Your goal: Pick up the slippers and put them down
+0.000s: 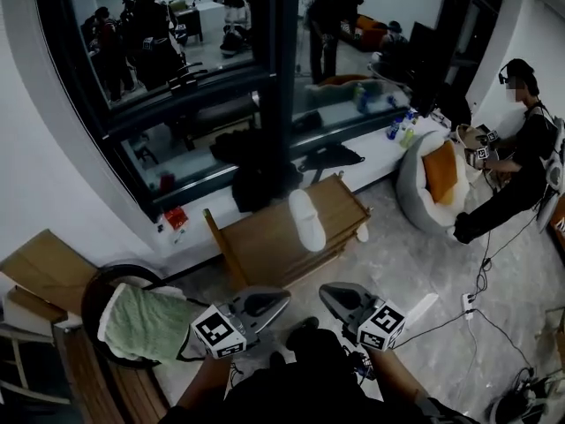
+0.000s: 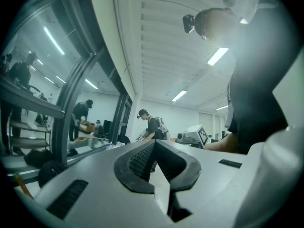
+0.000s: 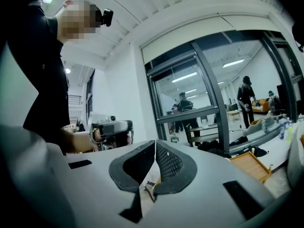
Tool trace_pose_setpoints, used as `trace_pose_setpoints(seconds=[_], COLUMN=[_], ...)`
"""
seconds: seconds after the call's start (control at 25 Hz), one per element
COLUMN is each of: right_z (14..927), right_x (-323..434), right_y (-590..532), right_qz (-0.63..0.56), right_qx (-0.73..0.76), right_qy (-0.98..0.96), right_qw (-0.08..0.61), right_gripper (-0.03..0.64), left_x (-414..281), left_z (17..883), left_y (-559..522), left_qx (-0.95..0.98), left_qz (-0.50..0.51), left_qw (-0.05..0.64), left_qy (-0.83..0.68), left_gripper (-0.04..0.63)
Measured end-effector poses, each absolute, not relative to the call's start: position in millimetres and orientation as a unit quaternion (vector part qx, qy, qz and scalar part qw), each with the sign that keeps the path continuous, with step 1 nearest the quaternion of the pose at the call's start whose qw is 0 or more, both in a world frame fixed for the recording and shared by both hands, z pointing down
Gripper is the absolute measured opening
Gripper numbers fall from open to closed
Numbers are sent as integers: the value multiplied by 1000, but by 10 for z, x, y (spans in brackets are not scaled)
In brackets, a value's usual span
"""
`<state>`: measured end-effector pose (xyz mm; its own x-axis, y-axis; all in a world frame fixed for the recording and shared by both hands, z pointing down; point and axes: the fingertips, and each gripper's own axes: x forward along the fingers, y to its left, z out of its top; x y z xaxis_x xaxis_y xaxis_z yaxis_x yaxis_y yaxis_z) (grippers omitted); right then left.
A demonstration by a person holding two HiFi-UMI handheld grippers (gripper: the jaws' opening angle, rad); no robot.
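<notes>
**Low at your front — both grippers shut, one slipper on the rack**

Start at your left gripper (image 2: 154, 142): its own view shows the dark ribbed pads met at the tips, with nothing between them. Your right gripper (image 3: 155, 142) reads the same, closed tip to tip and empty. From the head view the two sit side by side low in the picture, noses toward the wooden rack (image 1: 265, 247) ahead and well short of it.

On the rack's top lies one white slipper (image 1: 306, 219), running lengthwise away from you, apart from both grippers. A small white thing at the rack's right corner could be its mate, but it is too small to tell. Slipper at rest and hands empty: that fits a slipper waiting to be lifted, and equally one already set back down.

It looks light, soft and floppy, and not fragile. A pinch across the side edge near the middle should hold it level — a grip at the toe would likely let it droop.

Only the head view shows the slipper. The left gripper view looks off along the glass wall, and the right gripper view catches just a corner of the rack.
</notes>
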<state>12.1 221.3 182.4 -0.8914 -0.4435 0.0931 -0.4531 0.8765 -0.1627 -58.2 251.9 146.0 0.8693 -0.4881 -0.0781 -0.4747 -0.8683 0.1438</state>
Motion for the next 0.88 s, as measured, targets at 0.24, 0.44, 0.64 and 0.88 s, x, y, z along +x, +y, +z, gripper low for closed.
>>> trace_pose_setpoints(seconds=[0.24,0.44,0.64,0.88], right_z=[1752,1647,1640,1655], right_x=[182,142,132,247], right_y=[2402,2439,2515,2521], right_qz=[88,73,58,71], right_qx=[254,242,228,238], right_qy=[-963,-967,-972,-968], right_qw=[17,7,2,-18], right_gripper=[25,25,25,25], left_x=[-623,-597,-551,-437], left_z=[1485,1572,1616,1631], left_y=[2695,2618,2680,2667], left_qx=[966,966,965,967], left_qz=[-51,-33,-20,-2], left_qw=[56,58,67,64], left_qy=[-247,-251,-251,-248], left_gripper=[9,9,9,9])
